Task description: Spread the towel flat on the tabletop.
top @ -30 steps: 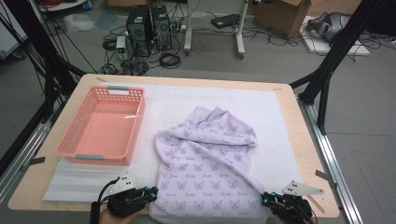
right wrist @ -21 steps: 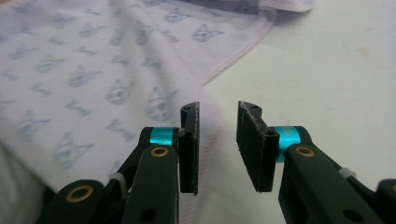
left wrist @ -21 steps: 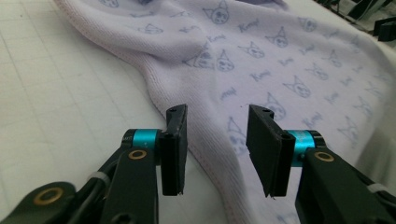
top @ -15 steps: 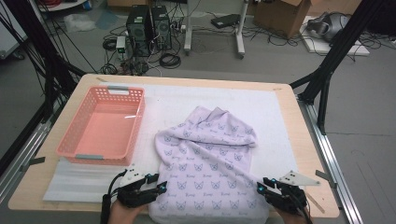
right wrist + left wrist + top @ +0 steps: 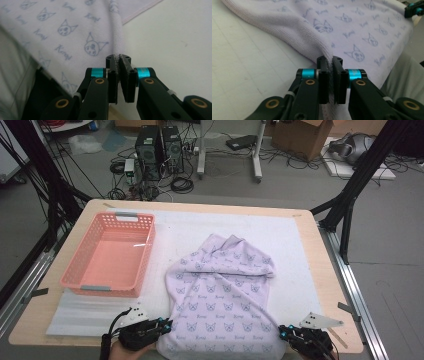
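towel (image 5: 222, 305): spread on the white mat (image 5: 295, 240) at the near middle of the table (image 5: 325, 270), far end bunched in folds; near edge reaching the table's front
left gripper (image 5: 167, 326): jaws just closed, clamped on the towel's near left corner; cloth seen pinched between the pads (image 5: 323, 75)
right gripper (image 5: 284, 333): jaws just closed, clamped on the near right corner; hem caught between them
basket (image 5: 107, 255): set on the mat left of the towel, apart from it

Soft matt terry towel (image 5: 225, 290); glossy plastic basket (image 5: 75, 280).
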Motion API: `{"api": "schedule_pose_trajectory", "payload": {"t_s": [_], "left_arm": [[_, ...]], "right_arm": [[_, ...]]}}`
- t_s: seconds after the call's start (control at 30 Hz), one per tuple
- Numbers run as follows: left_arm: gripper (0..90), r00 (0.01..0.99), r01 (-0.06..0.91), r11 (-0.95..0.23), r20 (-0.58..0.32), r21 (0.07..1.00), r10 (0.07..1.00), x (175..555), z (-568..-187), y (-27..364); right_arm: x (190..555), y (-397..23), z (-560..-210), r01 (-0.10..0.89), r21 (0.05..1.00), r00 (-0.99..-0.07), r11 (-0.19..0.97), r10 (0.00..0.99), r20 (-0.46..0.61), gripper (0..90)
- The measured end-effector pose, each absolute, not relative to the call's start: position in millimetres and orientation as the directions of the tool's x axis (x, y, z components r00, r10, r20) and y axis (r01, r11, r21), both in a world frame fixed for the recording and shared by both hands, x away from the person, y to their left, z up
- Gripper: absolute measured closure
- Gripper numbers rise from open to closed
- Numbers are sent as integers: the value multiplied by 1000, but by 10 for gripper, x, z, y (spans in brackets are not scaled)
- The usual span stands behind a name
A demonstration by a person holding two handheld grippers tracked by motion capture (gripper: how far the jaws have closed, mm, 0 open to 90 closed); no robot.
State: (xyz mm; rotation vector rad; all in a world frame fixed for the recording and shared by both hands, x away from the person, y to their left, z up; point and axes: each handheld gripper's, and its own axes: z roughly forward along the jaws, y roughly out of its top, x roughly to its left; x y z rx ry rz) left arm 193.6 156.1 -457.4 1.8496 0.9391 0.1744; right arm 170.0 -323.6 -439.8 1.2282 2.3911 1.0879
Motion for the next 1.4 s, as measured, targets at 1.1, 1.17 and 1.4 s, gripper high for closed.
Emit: {"api": "schedule_pose_trajectory", "payload": {"t_s": [1.1,1.17,1.4], "left_arm": [[525,617,492,-123,-245,862,747,2028,-4532,1611],[524,614,495,-122,-247,860,750,2036,-4539,1611],[533,604,502,-116,-251,857,756,2102,-4527,1634]], "right_arm": [[2533,-3024,-4416,600,743,-408,296,912,-34,889],[2564,-3103,-4409,607,749,-379,268,925,-24,887],[2375,-3177,-4342,554,802,-399,222,917,21,757]]}}
